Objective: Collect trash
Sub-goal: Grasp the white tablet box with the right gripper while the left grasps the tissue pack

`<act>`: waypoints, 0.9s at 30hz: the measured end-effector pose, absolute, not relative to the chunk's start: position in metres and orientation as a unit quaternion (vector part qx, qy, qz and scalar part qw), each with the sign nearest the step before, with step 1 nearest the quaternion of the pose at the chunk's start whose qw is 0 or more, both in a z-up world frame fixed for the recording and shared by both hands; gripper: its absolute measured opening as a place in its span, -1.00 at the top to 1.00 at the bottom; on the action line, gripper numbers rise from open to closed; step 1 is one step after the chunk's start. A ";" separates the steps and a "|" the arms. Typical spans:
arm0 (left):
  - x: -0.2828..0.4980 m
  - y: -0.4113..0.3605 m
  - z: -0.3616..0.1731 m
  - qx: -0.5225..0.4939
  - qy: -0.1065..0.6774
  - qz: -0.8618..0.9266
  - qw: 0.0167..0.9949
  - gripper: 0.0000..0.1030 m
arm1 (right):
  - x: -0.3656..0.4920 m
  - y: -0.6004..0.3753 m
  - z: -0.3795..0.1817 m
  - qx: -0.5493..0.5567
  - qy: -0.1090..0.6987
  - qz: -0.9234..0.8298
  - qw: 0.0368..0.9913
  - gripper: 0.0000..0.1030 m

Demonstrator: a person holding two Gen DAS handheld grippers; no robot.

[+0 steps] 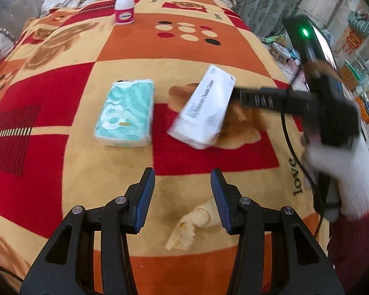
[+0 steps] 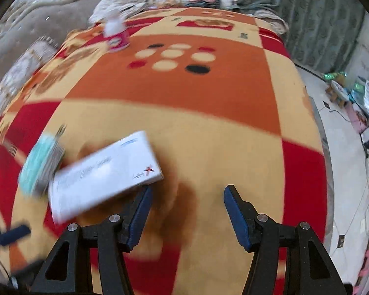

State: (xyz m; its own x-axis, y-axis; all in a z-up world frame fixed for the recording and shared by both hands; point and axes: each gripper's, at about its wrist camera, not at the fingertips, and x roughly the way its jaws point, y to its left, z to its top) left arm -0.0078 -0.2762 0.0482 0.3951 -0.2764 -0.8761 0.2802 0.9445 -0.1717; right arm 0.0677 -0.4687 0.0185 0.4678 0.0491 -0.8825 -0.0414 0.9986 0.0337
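Observation:
A white cardboard box (image 1: pixel 204 108) lies on the patterned blanket, next to a teal tissue pack (image 1: pixel 125 113). A crumpled yellow paper scrap (image 1: pixel 189 223) lies just ahead of my open left gripper (image 1: pixel 183 194), between its fingers. My right gripper (image 2: pixel 187 209) is open and empty; in the left wrist view it shows as a black tool (image 1: pixel 258 97) whose tip is at the white box's right end. In the blurred right wrist view the white box (image 2: pixel 103 174) is at its left finger, with the tissue pack (image 2: pixel 39 164) beyond.
A white bottle with a pink label (image 1: pixel 125 6) stands at the blanket's far side, also in the right wrist view (image 2: pixel 115 35). Pillows and bedding pile up behind. A cable (image 1: pixel 290 147) trails by the gloved hand (image 1: pixel 339 172). The floor with clutter (image 2: pixel 351 98) is to the right.

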 end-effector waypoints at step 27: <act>0.048 -0.234 0.052 -0.051 0.491 -0.100 0.864 -0.07 | 0.029 -0.435 0.022 0.031 0.513 0.115 0.850 0.08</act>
State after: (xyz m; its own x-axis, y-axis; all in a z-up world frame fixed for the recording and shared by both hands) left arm 0.0481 -0.2345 0.0517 0.4987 -0.2228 -0.8377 0.1231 0.9748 -0.1860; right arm 0.0285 -0.4349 0.0222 0.4473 0.2278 -0.8649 -0.1633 0.9716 0.1714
